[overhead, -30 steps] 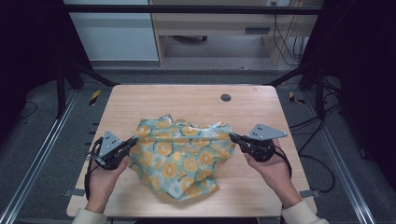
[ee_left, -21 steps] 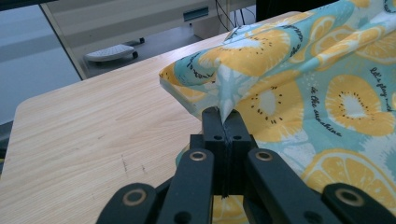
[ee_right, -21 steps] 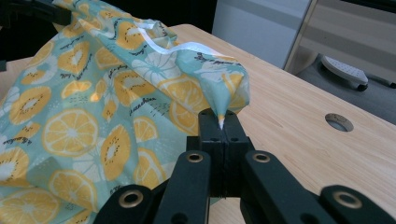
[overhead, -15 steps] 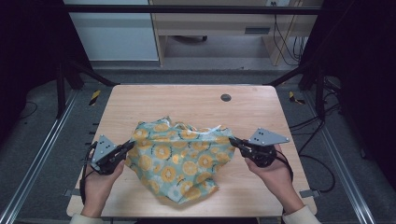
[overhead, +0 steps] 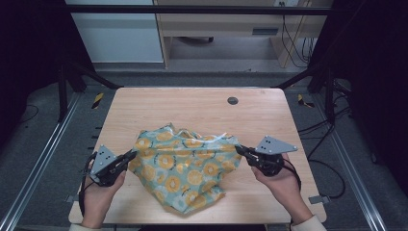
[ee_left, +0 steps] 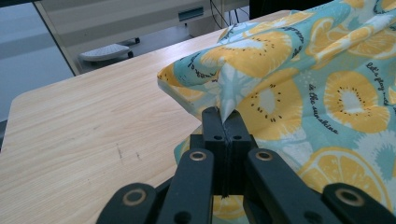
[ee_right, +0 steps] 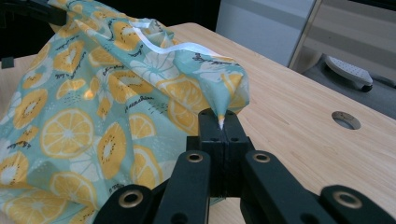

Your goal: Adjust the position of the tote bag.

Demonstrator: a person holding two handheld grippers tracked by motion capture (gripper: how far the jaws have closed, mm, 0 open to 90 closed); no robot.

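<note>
A teal cloth printed with orange and kiwi slices (overhead: 185, 166) lies crumpled on the wooden table (overhead: 192, 106), stretched between both grippers. My left gripper (overhead: 131, 155) is shut on the cloth's left edge; in the left gripper view the cloth (ee_left: 299, 79) rises out of the closed left gripper (ee_left: 225, 122). My right gripper (overhead: 239, 150) is shut on the right corner; in the right gripper view a pinched tip of cloth (ee_right: 140, 93) pokes up from the closed right gripper (ee_right: 219, 125). A white hem strip (ee_right: 161, 44) runs along the far edge.
A round cable hole (overhead: 233, 100) sits in the table's far right part, also seen as a hole (ee_right: 346, 120) in the right gripper view. Black frame bars (overhead: 62, 82) flank the table. A cabinet (overhead: 115, 29) and desk stand beyond the far edge.
Both grippers have drawn back toward the near edge and slightly apart, pulling the cloth with them; it lies wider and closer to the person.
</note>
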